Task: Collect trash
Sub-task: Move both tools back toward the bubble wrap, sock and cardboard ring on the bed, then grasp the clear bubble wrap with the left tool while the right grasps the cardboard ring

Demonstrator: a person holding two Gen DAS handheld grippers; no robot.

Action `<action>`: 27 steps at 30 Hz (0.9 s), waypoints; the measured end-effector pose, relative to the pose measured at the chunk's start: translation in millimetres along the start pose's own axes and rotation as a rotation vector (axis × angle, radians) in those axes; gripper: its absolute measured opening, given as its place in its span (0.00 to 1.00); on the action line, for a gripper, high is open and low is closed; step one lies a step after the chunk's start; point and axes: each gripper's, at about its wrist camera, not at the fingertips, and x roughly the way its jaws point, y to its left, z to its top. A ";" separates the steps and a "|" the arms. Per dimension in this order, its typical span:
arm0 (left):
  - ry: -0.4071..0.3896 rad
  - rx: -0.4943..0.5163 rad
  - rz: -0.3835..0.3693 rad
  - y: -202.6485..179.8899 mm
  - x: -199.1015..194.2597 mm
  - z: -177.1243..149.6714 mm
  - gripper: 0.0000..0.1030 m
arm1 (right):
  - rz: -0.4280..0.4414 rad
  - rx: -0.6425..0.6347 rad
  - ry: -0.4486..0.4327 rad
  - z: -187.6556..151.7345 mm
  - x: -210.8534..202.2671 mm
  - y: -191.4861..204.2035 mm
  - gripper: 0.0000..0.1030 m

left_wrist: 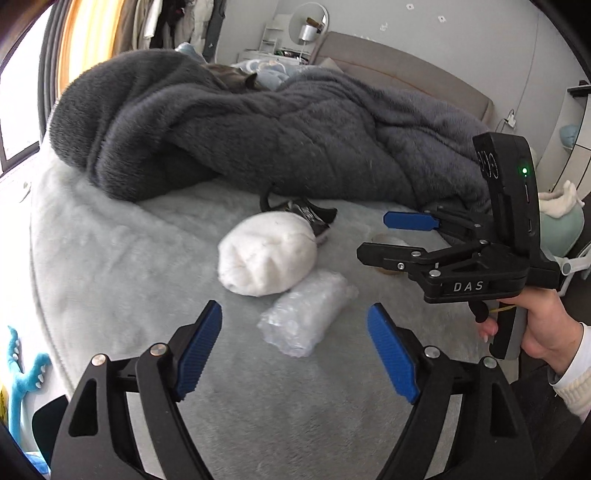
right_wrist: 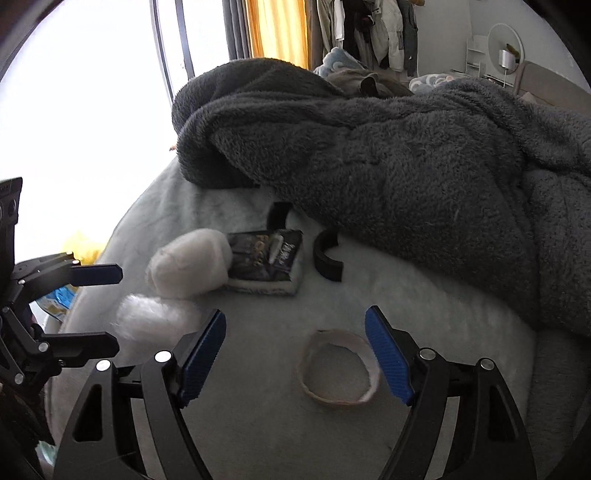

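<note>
Trash lies on a pale blue fuzzy bed cover [left_wrist: 110,266]. A clear bubble-wrap roll [left_wrist: 306,314] lies just ahead of my open, empty left gripper [left_wrist: 295,350]. A white fluffy bundle [left_wrist: 267,253] sits behind it, with a black snack wrapper [left_wrist: 314,216] behind that. My right gripper [right_wrist: 295,354] is open and empty, with an empty cardboard tape ring [right_wrist: 338,367] between its fingers on the cover. The right wrist view also shows the bundle [right_wrist: 188,264], the wrapper [right_wrist: 266,260], the bubble wrap [right_wrist: 155,326] and two black curved pieces [right_wrist: 327,256]. The right gripper shows in the left wrist view [left_wrist: 391,236].
A thick dark grey blanket [left_wrist: 258,129] is heaped across the back of the bed. A window [right_wrist: 74,110] and yellow curtain [right_wrist: 277,29] stand at the left. A blue plush toy [left_wrist: 26,373] hangs beside the bed's left edge. The left gripper's body [right_wrist: 44,314] is at the left.
</note>
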 end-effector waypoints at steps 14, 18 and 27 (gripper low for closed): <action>0.081 0.061 0.004 -20.5 33.7 -0.1 0.44 | -0.024 0.022 0.066 -18.0 2.8 -20.2 0.76; 0.074 0.064 -0.001 -22.7 37.3 2.1 0.41 | -0.014 0.010 0.093 -20.7 5.5 -18.5 0.59; -0.018 0.071 -0.015 -24.5 12.4 10.2 0.40 | -0.020 -0.002 0.107 -15.7 7.5 -12.2 0.46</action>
